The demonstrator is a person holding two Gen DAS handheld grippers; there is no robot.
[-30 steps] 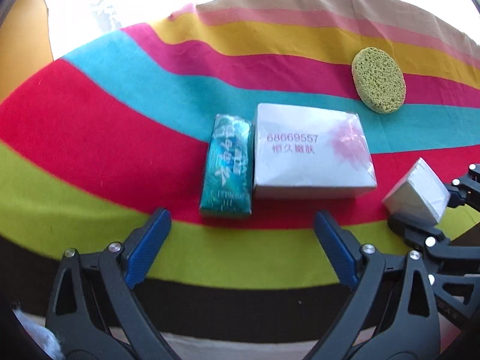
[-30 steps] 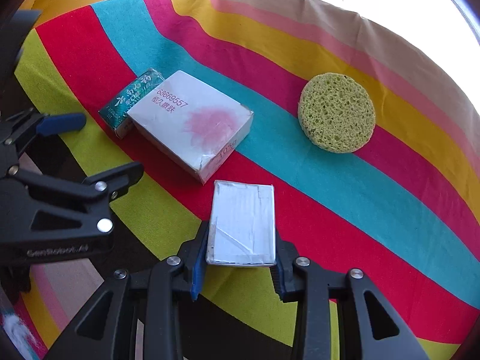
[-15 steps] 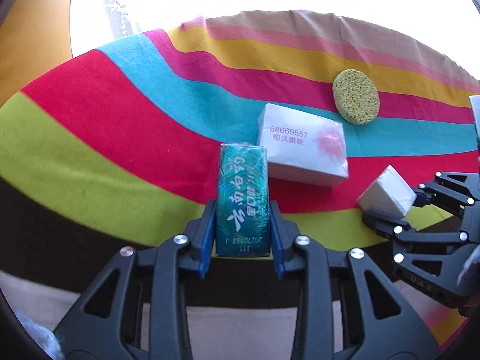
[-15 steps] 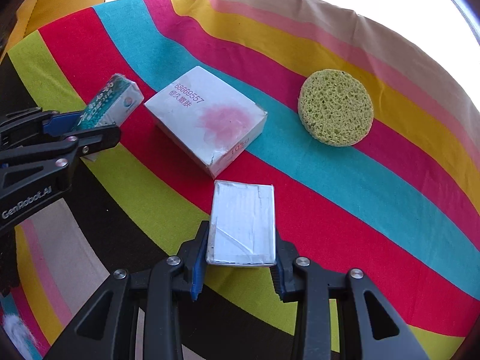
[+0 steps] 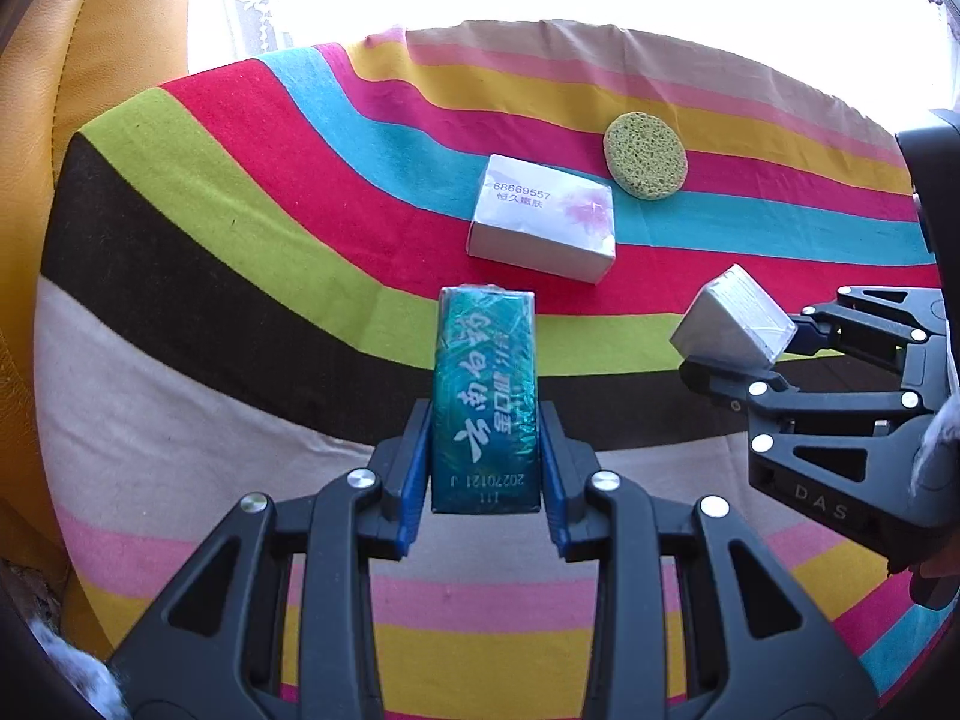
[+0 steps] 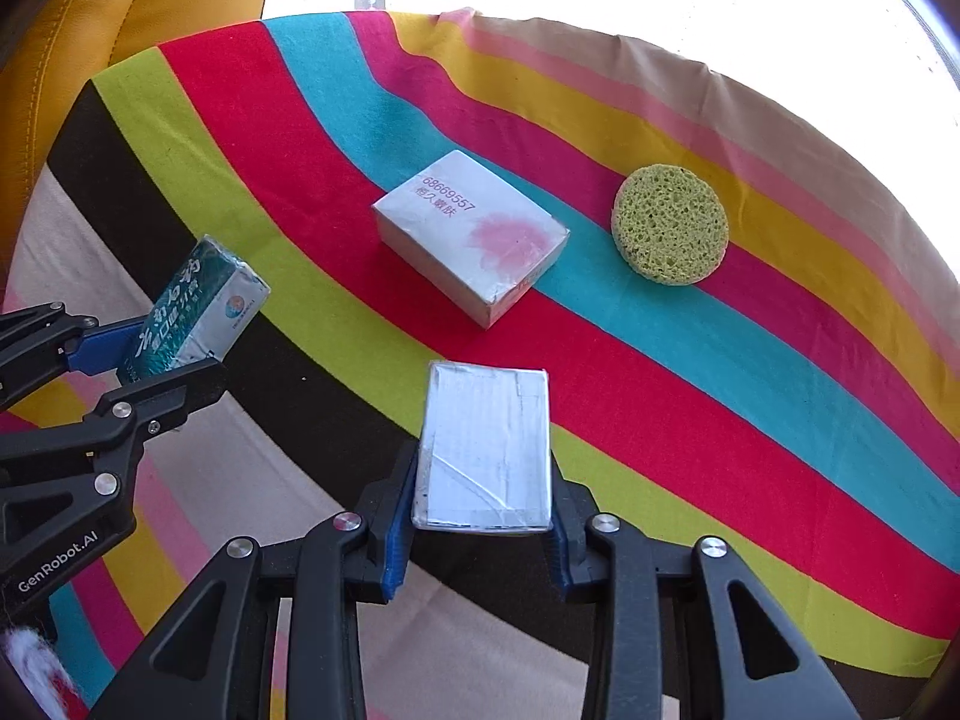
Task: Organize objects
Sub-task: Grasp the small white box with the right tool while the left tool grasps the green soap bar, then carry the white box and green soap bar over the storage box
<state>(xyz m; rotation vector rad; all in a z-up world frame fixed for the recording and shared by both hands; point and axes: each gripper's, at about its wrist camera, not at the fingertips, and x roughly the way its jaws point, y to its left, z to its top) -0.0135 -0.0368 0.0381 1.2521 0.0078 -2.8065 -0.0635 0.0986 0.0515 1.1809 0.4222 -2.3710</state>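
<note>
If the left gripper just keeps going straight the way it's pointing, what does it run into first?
Probably the striped cloth. The left gripper, shut on the green pack, points down at the black and lime stripes just short of the white box. Depth is unclear, so the box could come first.

left gripper (image 5: 486, 480): black frame, blue pads, silver screws, "GenRobot.AI" lettering
right gripper (image 6: 480, 504): same build, "DAS" lettering

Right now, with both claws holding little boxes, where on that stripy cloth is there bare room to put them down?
The near black and cream stripes of the cloth, in front of the white box, lie bare. So do the stripes left of that box. It is tighter between the white box and the green sponge.
</note>
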